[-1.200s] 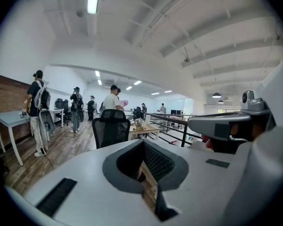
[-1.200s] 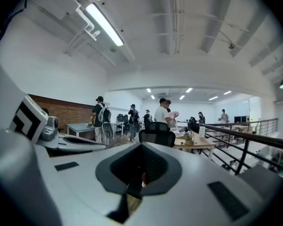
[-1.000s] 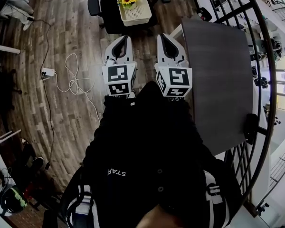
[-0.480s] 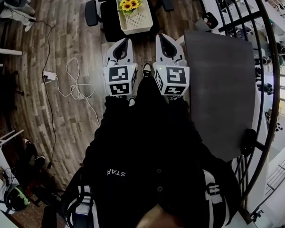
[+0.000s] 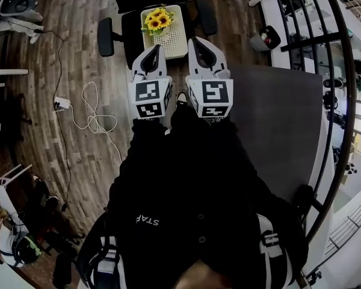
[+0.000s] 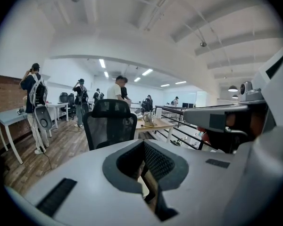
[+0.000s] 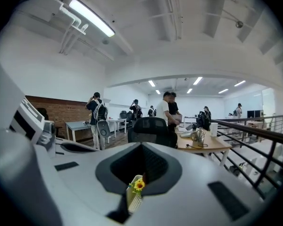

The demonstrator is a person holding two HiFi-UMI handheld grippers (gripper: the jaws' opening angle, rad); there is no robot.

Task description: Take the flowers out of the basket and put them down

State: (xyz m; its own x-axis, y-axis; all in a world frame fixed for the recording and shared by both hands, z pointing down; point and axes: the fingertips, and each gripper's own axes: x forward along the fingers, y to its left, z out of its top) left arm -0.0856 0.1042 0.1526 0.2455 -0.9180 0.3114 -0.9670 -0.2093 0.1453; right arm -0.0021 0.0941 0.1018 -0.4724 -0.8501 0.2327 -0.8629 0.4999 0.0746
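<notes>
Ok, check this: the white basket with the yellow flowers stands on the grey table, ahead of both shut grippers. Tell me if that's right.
One error. The head view shows the white basket with the yellow flowers on the black chair, not the grey table to its right. It is ahead of the shut left gripper and right gripper.

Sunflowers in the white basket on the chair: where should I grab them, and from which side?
Probably the stems just under the blooms, coming down from above. The sunflowers stand bunched at one end of the basket, poking above its rim, and its walls block a sideways approach. The left gripper is on their side; its jaws are shut, so open them first.
</notes>
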